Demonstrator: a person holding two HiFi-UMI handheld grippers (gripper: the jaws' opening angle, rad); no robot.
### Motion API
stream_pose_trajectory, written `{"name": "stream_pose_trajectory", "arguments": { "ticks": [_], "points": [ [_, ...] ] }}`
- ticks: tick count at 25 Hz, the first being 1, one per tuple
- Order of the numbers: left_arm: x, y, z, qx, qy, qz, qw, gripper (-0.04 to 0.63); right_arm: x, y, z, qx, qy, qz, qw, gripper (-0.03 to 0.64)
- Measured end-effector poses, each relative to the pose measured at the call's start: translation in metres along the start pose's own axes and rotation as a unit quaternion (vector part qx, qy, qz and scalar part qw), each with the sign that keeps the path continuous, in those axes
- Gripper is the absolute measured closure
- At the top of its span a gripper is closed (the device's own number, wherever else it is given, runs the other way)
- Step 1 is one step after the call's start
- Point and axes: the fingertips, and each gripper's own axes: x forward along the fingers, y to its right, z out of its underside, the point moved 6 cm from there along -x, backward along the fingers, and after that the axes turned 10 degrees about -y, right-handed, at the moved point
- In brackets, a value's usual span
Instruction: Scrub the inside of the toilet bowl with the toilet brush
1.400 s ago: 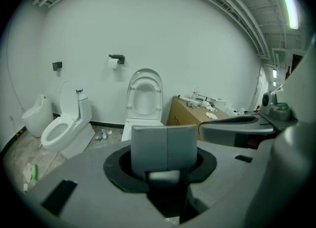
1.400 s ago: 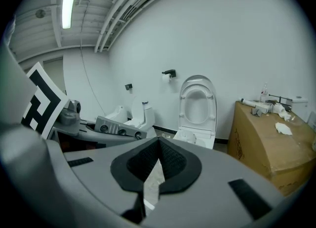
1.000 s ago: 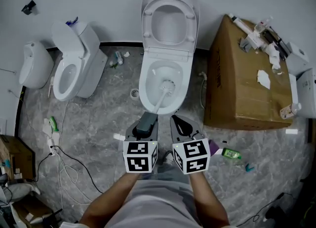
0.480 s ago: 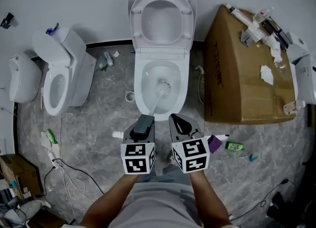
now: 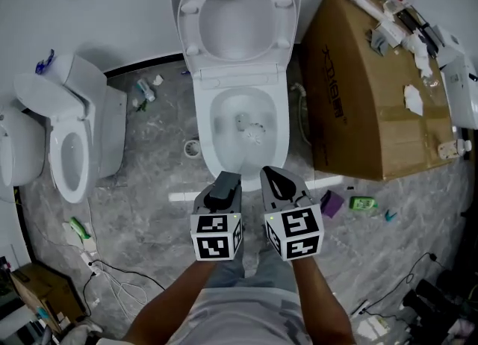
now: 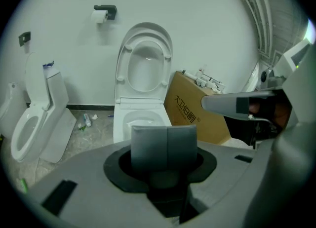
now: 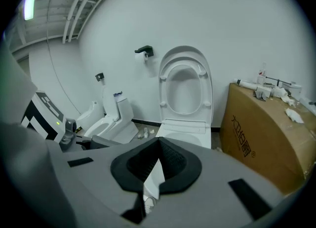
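A pale grey short-sleeved shirt [image 5: 239,319] and blue-grey trousers [image 5: 251,264] clothe the person. The grey plastic left gripper [image 5: 225,181] bears a white cube [image 5: 216,237] printed with black square markers; the black-padded right gripper [image 5: 278,176] bears a matching cube [image 5: 296,231].

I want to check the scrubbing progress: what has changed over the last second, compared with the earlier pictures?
The head of the toilet brush has shifted slightly toward the right side of the toilet bowl and is now blurred, so it seems to be in motion. The left gripper stays shut on the brush handle. The right gripper stays shut and empty beside it. The head camera has also shifted.
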Motion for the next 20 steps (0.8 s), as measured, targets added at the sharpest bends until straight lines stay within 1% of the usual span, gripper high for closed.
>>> {"name": "stream_pose_trajectory", "arguments": {
  "ticks": [2,5,8,11,15,20],
  "points": [
    [0.015,-0.011,-0.002,0.007,-0.007,0.010,0.9999,0.443,0.016,0.000,0.001,0.006,-0.006,0.008,1.000,0.618],
    [0.037,-0.025,0.001,0.007,-0.018,0.030,0.9994,0.443,0.037,0.002,0.007,0.017,-0.016,0.015,1.000,0.618],
    [0.056,-0.036,0.004,0.015,-0.031,0.040,0.9986,0.443,0.055,0.005,0.014,0.027,-0.024,0.020,0.999,0.618],
    [0.070,-0.043,0.005,0.020,-0.035,0.044,0.9982,0.443,0.070,0.008,0.022,0.033,-0.030,0.023,0.999,0.618],
    [0.092,-0.048,0.006,0.022,-0.039,0.047,0.9979,0.443,0.084,0.018,0.030,0.030,-0.033,0.028,0.999,0.618],
    [0.117,-0.043,0.020,0.024,-0.045,0.045,0.9977,0.443,0.098,0.032,0.046,0.033,-0.029,0.026,0.999,0.618]
  ]
}}
